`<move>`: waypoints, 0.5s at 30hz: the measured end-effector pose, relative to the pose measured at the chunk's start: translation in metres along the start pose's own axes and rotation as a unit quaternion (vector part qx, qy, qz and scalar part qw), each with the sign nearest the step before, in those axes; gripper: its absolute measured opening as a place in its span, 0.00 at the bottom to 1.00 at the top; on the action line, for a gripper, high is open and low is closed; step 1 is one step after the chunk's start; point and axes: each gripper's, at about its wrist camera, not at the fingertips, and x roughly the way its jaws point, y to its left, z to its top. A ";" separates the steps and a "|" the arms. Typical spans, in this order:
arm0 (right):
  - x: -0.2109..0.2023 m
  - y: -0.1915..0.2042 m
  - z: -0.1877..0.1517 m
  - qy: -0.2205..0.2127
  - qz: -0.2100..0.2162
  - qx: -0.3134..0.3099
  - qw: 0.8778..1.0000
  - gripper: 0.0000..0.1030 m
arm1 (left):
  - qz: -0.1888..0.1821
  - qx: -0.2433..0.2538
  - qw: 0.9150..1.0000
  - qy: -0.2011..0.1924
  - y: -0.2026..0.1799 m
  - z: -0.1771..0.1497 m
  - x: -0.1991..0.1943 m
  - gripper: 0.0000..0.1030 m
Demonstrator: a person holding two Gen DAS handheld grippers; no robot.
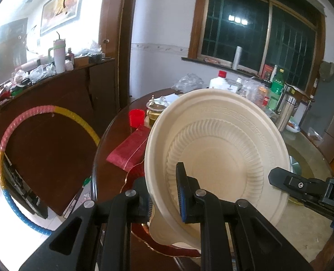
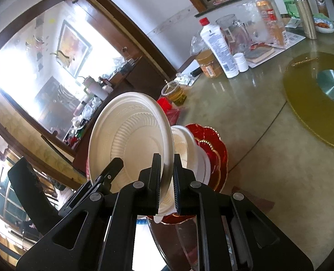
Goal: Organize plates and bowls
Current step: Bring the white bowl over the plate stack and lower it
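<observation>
Cream plate (image 1: pixel 216 149) held tilted nearly on edge above the counter (image 2: pixel 246 103), gripped from both sides. Left claw (image 1: pixel 164 194) pinching the plate's rim at 7 o'clock in the left wrist view; right claw (image 2: pixel 167 178) pinching the rim at 5 o'clock in the right wrist view, its fingers also visible entering at 3 o'clock in the left view. Below the plate: white bowls (image 2: pixel 189 149) nested on red scalloped plates (image 2: pixel 214 149) edged in gold, at the counter's near edge. Judged partway done: a stack begun, cream plate not yet set down. Left to do: lowering it onto a pile and releasing. Red cup (image 1: pixel 136 117), bottles (image 2: pixel 221 49) and jars at 12 o'clock, untouched.
</observation>
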 end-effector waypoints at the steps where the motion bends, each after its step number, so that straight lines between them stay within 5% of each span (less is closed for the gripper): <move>1: 0.003 0.001 0.000 0.003 -0.002 -0.003 1.000 0.09 | 0.001 -0.001 1.000 0.002 0.002 0.000 0.001 0.16; 15: 0.019 0.002 -0.002 0.030 -0.022 -0.004 0.999 0.09 | -0.003 -0.007 0.999 0.040 0.012 -0.008 0.018 0.16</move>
